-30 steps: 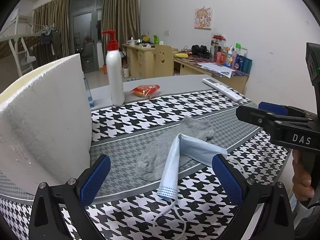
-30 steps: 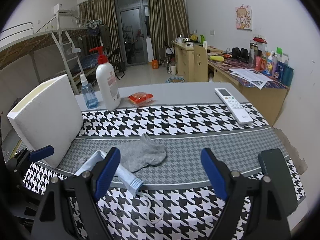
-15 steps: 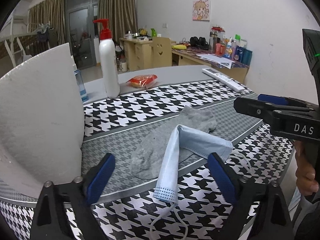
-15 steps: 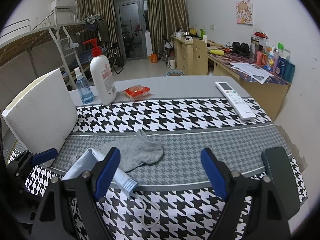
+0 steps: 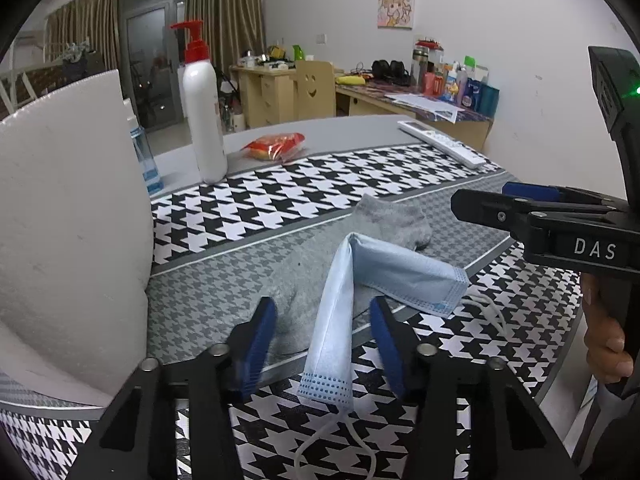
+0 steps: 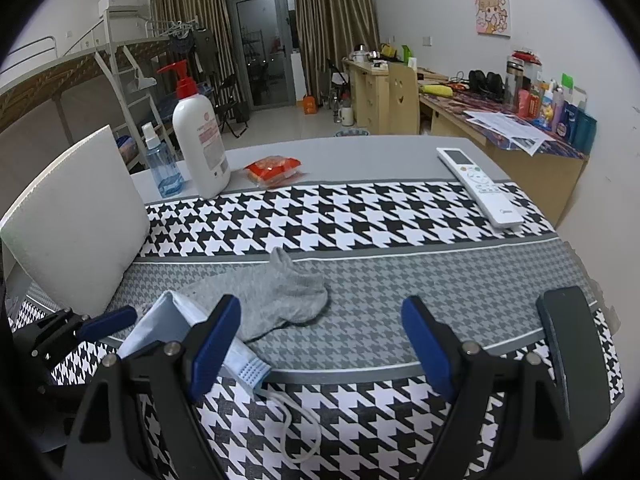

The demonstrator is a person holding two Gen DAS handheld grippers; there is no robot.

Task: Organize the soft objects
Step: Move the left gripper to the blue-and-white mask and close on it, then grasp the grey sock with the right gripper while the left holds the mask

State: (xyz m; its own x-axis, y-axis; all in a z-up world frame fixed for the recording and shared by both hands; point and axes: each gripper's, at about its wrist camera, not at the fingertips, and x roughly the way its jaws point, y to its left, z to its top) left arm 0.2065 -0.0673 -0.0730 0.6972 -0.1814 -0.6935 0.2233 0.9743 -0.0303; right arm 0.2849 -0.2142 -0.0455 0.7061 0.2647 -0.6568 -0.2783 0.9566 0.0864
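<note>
1. Closing in on a folded blue face mask (image 5: pixel 332 332), the left gripper (image 5: pixel 322 344) has just been narrowing its jaws around the near strip of fabric; in the left wrist view the blue pads (image 5: pixel 260 336) stand either side of the mask at lower centre with a gap still showing, so nothing is held yet
2. Lying partly under the mask at the centre of that frame, a grey sock (image 5: pixel 384 220) rests on the houndstooth tablecloth (image 5: pixel 304 196), so a clean pinch probably means catching the mask layer alone, not the sock beneath
3. Trailing toward the bottom edge, the white ear loop (image 5: pixel 316 440) could snag; gripping the fabric above the stitched end and lifting straight up looks the safer course
4. Hovering wide open and empty at the lower centre of its own view, the right gripper (image 6: pixel 320 340) sits just right of the mask (image 6: pixel 160 320), free to steady or take the sock (image 6: pixel 276 296) next
</note>
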